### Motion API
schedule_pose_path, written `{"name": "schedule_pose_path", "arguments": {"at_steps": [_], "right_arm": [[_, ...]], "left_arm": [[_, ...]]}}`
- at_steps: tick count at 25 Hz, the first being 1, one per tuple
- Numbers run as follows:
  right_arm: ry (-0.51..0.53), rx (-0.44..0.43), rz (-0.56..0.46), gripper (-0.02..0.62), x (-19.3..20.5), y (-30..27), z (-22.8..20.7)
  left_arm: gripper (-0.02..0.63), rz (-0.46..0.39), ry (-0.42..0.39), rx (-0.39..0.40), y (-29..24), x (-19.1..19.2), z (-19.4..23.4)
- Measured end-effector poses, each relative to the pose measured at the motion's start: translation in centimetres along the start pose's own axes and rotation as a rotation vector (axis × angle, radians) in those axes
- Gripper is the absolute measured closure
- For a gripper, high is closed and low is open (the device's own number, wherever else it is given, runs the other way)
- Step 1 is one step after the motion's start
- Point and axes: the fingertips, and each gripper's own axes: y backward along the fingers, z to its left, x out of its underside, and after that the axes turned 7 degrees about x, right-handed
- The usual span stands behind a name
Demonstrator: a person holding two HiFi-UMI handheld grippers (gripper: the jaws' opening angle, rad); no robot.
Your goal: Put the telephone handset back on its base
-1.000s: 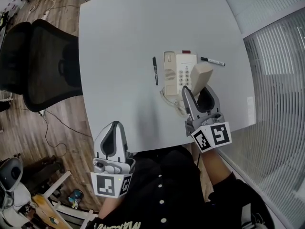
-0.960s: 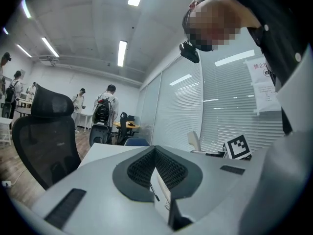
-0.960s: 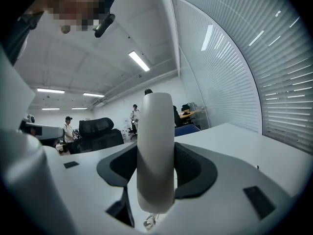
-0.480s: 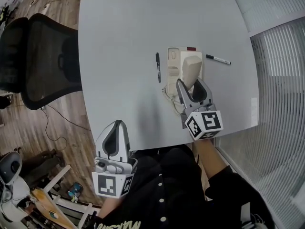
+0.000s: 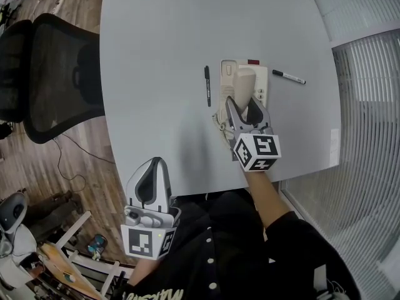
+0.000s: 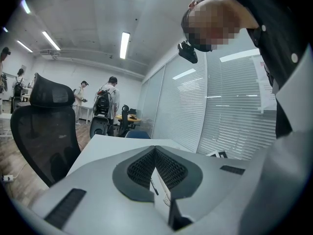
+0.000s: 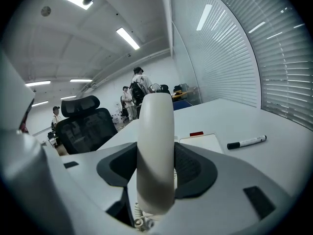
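As the right tool (image 5: 245, 112) clamps the handset (image 5: 244, 83), both half-hide the base (image 5: 225, 87).

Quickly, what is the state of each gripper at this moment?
Left gripper: closed, holding nothing.
Right gripper: closed on the telephone handset.

Cream plastic handset (image 5: 246, 85) covers middle of beige telephone base (image 5: 226, 83); keypad mostly hidden, print too small. Handset's 6 o'clock end, much of coiled cord (image 5: 220, 125) under right tool (image 5: 245, 106). Black mesh office chair (image 5: 56, 67) cut at 9 o'clock edge.
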Motion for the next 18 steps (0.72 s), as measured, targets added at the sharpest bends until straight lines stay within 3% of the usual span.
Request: {"name": "schedule_pose_path", "arguments": {"at_steps": [18], "right_arm": [[0.023,0.106,0.006,0.362,2.0,-3.2,0.0]], "left_arm": [[0.596,0.029,0.023,-0.01,-0.9,1.0,0.5]]}}
